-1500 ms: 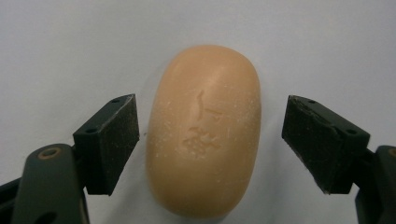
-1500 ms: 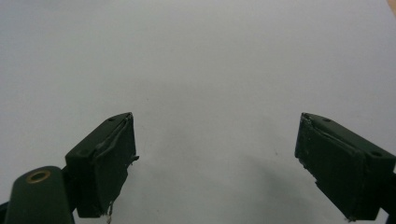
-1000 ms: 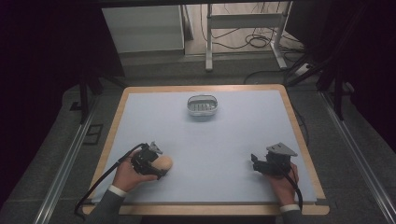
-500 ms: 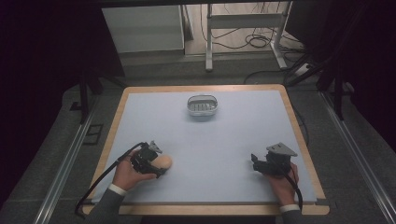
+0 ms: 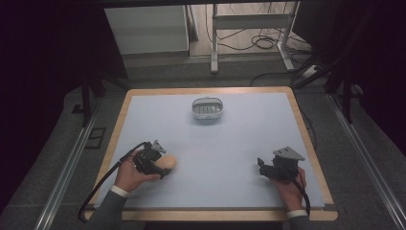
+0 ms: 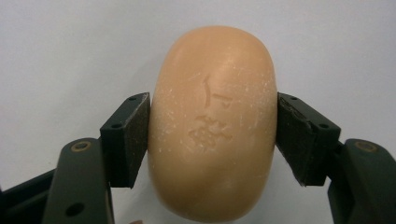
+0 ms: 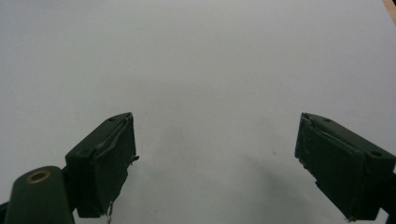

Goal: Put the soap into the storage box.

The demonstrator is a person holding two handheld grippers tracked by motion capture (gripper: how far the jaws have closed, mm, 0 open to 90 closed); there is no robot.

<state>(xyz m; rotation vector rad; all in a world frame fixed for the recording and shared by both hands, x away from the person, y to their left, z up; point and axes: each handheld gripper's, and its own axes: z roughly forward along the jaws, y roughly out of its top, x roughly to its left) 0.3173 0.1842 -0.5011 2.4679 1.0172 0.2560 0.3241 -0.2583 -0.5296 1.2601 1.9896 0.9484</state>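
The left gripper (image 6: 212, 140) has just been closing its jaws, and both black pads (image 6: 128, 140) now press against the flanks of a tan oval soap bar (image 6: 212, 126), whose stamped face points at the left gripper view. In the high view the left gripper (image 5: 158, 163) and the soap bar (image 5: 167, 162) sit low over the pale blue desk (image 5: 230, 143) near its front left corner. The right gripper (image 7: 215, 163) rests at the front right, jaws spread wide with nothing between them. A small metal dish (image 5: 208, 109) stands well apart toward the desk's far edge
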